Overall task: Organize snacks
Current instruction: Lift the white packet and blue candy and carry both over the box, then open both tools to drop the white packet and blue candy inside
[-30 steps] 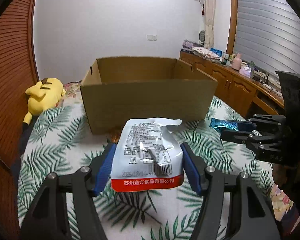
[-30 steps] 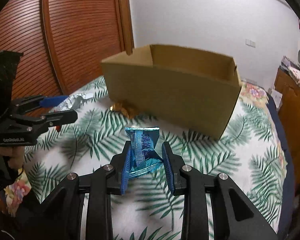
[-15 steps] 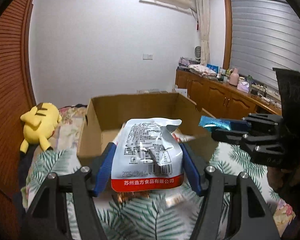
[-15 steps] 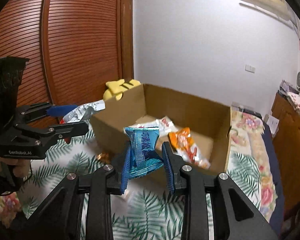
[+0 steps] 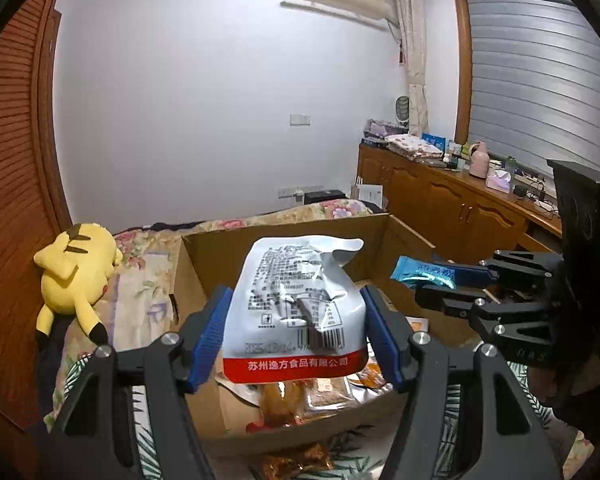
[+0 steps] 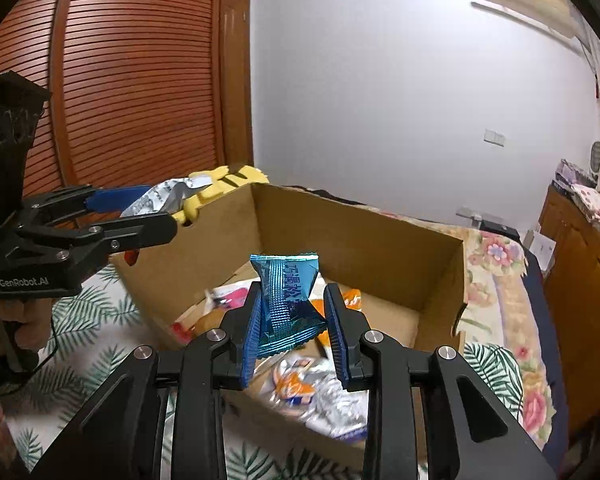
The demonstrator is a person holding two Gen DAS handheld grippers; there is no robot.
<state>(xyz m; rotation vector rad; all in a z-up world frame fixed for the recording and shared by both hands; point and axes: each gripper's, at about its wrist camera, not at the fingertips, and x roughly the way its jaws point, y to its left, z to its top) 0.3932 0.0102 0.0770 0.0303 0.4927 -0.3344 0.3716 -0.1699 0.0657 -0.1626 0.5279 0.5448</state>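
My left gripper is shut on a silver snack bag with a red bottom band, held above the near-left part of an open cardboard box. My right gripper is shut on a small blue foil packet and hovers over the same box. Several snack packets lie on the box floor. In the left wrist view the right gripper shows at the right with the blue packet; the right wrist view shows the left gripper with the silver bag.
The box rests on a bed with a palm-leaf cover. A yellow plush toy lies left of the box. An orange wrapper sits outside the box's near wall. A wooden cabinet with clutter runs along the right, slatted wooden doors on the left.
Both grippers have risen and moved forward with their packets, from in front of the box's outer wall to above its open top. The box interior and its snacks have come into view.
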